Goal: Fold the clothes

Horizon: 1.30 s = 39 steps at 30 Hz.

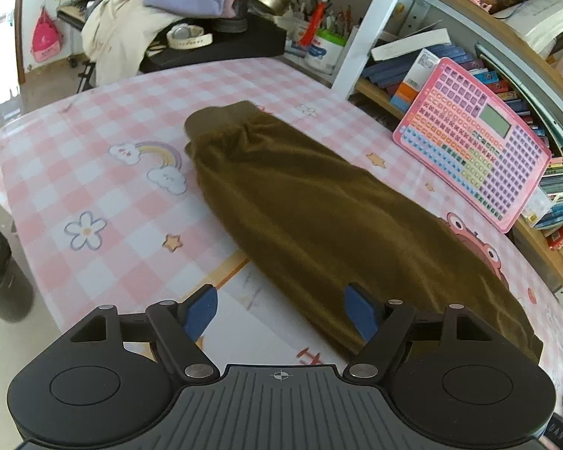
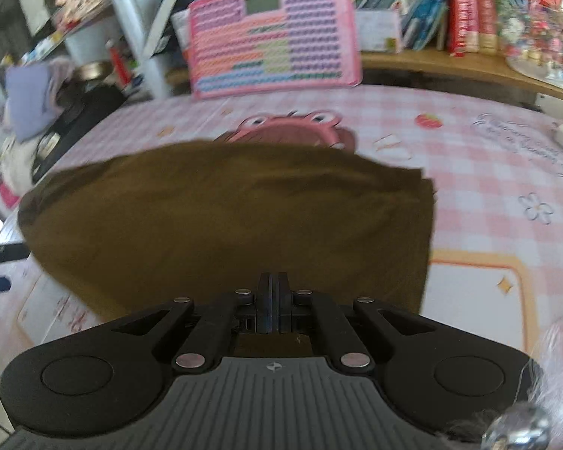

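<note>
Your counter (image 1: 94,172), under a pink checked cloth, carries the olive-brown trousers (image 1: 319,217), folded lengthwise, waistband far from you. A pink keypad toy (image 1: 480,142) leans against the bookshelf beside them. Your left gripper (image 1: 281,311) hovers with jaws wide apart; your right gripper (image 2: 273,292) has jaws pressed together over the trousers' near edge.

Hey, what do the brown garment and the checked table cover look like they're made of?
The brown garment looks like velvet or velour: soft, with a patchy sheen that shifts across its folds, and a gathered elastic-looking band at the far end. Exact fibre cannot be told. The table cover looks like smooth plastic or coated cloth: printed pink checks and cartoons, lying flat with a faint gloss.
</note>
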Each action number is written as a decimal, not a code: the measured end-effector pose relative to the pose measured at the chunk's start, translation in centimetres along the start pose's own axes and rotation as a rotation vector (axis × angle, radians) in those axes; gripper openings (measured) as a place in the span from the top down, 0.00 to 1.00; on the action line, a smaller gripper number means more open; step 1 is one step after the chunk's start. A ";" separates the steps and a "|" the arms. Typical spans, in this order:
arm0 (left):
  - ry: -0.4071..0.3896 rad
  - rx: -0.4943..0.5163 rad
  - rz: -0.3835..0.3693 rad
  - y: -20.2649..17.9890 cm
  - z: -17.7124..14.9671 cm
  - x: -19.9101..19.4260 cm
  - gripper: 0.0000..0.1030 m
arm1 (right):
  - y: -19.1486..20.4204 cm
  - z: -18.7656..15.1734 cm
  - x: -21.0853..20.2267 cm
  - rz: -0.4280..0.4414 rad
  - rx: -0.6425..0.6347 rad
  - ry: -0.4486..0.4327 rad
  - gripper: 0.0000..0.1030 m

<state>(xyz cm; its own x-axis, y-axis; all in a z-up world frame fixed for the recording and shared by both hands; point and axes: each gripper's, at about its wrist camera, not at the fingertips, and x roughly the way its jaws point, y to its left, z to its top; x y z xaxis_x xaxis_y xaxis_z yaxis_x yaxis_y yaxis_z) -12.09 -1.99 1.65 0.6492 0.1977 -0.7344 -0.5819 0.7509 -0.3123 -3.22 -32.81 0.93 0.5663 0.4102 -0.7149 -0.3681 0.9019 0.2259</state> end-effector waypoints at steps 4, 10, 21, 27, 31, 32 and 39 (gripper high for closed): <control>0.007 -0.019 0.004 0.9 -0.1 -0.1 0.24 | 1.6 -0.7 0.0 0.023 -0.038 0.020 0.95; 0.033 -0.054 -0.020 2.1 -0.2 0.1 0.24 | 3.3 -1.0 -0.5 0.014 -0.074 0.017 0.92; 0.144 0.022 -0.114 2.6 -0.6 1.1 0.24 | 7.6 -1.6 -1.2 -0.051 -0.081 0.041 0.56; 0.165 0.008 -0.142 4.7 1.3 2.1 0.24 | 10.2 -2.1 -1.0 -0.105 -0.065 0.042 0.47; 0.175 -0.010 -0.159 6.2 2.7 2.9 0.24 | 11.8 -2.2 -0.5 -0.145 -0.044 0.040 0.44; 0.178 -0.014 -0.163 6.6 3.0 3.1 0.24 | 12.2 -2.3 -0.4 -0.155 -0.039 0.040 0.44; 0.181 -0.084 -0.199 9.6 5.5 4.6 0.24 | 14.1 -0.9 1.0 -0.247 -0.014 -0.012 0.41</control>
<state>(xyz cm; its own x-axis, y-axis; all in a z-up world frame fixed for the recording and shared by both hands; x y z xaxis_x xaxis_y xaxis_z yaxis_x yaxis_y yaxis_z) -11.96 9.61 -1.39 0.6612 -0.0701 -0.7469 -0.4953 0.7070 -0.5048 -8.51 -19.80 2.86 0.6490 0.1794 -0.7394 -0.2277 0.9731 0.0363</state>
